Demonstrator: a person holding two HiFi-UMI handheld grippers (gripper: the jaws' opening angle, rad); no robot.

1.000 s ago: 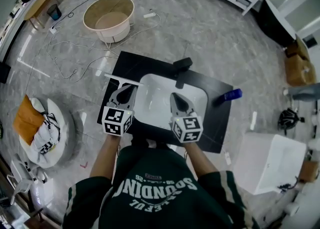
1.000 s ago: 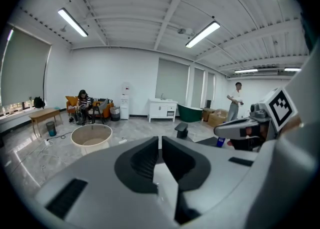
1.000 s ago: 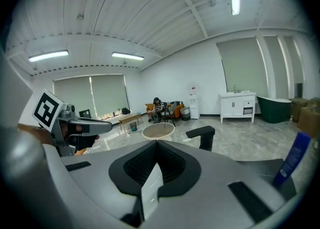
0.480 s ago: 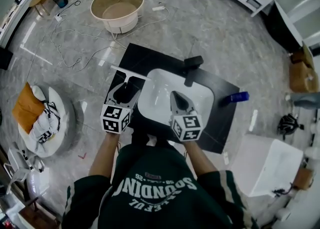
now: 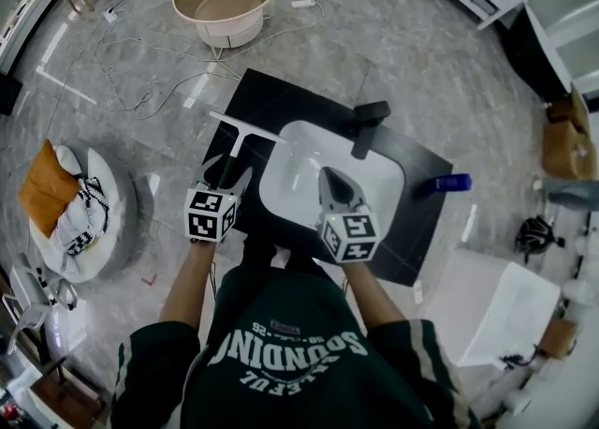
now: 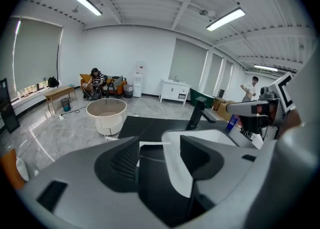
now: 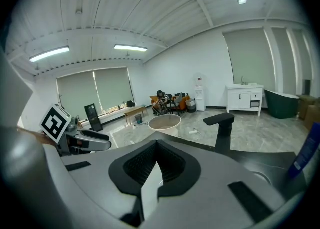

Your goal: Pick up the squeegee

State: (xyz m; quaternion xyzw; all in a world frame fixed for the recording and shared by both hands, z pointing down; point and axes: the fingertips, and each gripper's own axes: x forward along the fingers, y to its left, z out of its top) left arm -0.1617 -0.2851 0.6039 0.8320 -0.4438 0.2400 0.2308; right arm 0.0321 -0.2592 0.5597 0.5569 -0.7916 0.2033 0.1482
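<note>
Where the flat, matte black worktop gives way to the glossy white, round-cornered sink set into it, the squeegee lies on the bare strip left of the sink. It is T-shaped, with a thin, straight white blade across the far end and a slim dark handle running back from the blade's middle toward the person. A blocky black faucet stands at the sink's far rim, and a blue bottle is at the worktop's right edge. A round cream tub sits beyond on the veined grey floor.

The left hand-held gripper, grey moulded plastic with ribbed black pads, tilts down at the near end of the handle, short of the blade. Its jaws have just been opening and stand wide apart, pressing on nothing. In the left gripper view the white blade shows straight ahead through the gap, with the dark handle leading back toward the jaws. The right hand-held gripper hangs over the sink basin, apart from the squeegee, its jaws closed tip to tip on nothing.

Because the handle is black against black, I cannot tell how far its end reaches in between the left jaws. The worktop's near edge is cut off by the person's green sweatshirt.
</note>
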